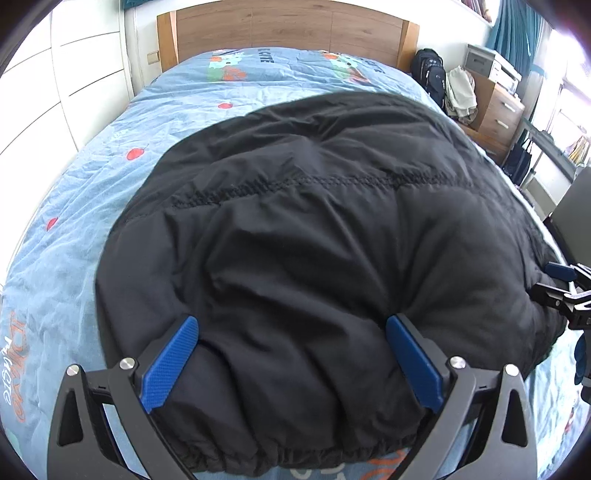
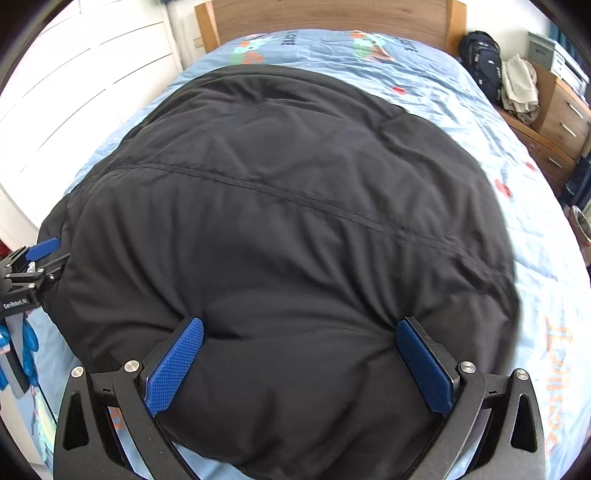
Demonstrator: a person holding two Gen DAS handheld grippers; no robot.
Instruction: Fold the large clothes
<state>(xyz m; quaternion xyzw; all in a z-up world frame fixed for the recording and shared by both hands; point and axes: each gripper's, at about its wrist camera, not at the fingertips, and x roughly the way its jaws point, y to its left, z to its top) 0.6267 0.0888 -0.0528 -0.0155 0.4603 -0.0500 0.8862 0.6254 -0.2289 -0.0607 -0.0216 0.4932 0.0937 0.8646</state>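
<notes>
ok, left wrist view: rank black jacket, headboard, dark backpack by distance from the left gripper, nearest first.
1. black jacket: between the open fingers of the left gripper, on the bed.
2. dark backpack: far right, on the floor beside the bed's head.
3. headboard: far end, centre; close to the backpack's depth, order uncertain.

Both wrist views sat low at the foot end of the bed (image 1: 74, 206), facing the headboard (image 1: 288, 33), very close over the black jacket (image 1: 314, 240). The left view caught the right gripper (image 1: 565, 284) at its right edge; the right view caught the left gripper (image 2: 33, 258) at its left edge. Both shared jacket, bed and headboard.
</notes>
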